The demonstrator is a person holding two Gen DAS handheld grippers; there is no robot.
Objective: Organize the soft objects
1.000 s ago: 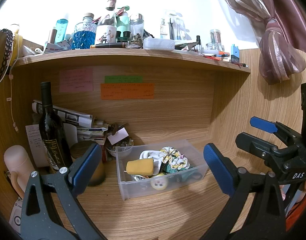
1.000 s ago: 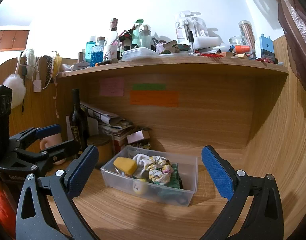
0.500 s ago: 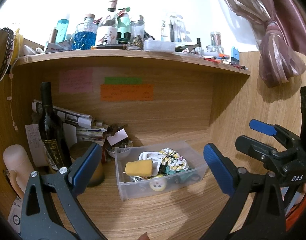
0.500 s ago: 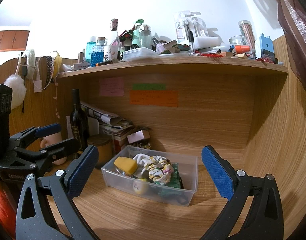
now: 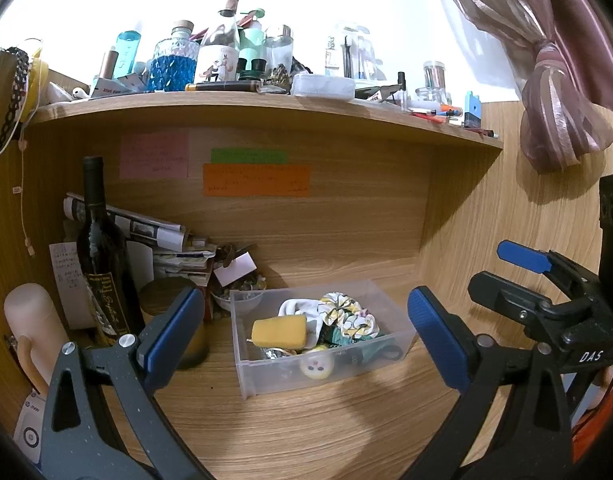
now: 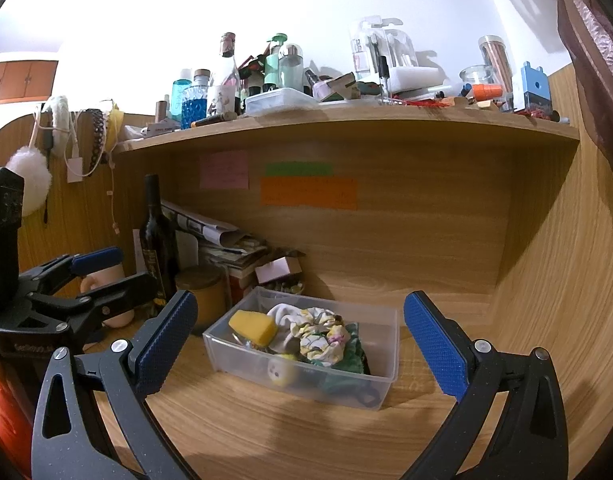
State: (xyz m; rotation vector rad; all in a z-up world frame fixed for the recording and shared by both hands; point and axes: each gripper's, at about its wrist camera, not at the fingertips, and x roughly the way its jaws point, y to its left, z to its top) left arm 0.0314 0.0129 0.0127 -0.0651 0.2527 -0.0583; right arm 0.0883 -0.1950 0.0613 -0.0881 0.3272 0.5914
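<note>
A clear plastic bin (image 5: 322, 376) sits on the wooden tabletop (image 5: 306, 432) under a cluttered shelf (image 5: 266, 104), and it holds the soft things: a yellow sponge (image 5: 279, 331) at its left side, a white cloth (image 5: 296, 307) behind that, a floral scrunchie (image 5: 348, 316) toward the middle, a green fabric piece (image 6: 352, 354) on the right, and a small pale round toy with a face (image 5: 316, 367) against the near wall. The left tool (image 5: 306, 338) hangs in front of the bin with its blue pads spread wide and nothing between them; the bin appears in the gap, well apart from both pads. The right tool (image 6: 300, 346) is likewise spread wide and empty, facing the same bin from the right. Each tool shows at the edge of the other's view. A dark wine bottle (image 5: 104, 256) stands upright left of the bin, with a wooden-lidded jar (image 5: 174, 312) between them, stacked papers (image 5: 162, 248) behind, and a pale mug (image 5: 30, 328) at far left. Three coloured notes (image 5: 254, 180) are stuck to the back panel.
</note>
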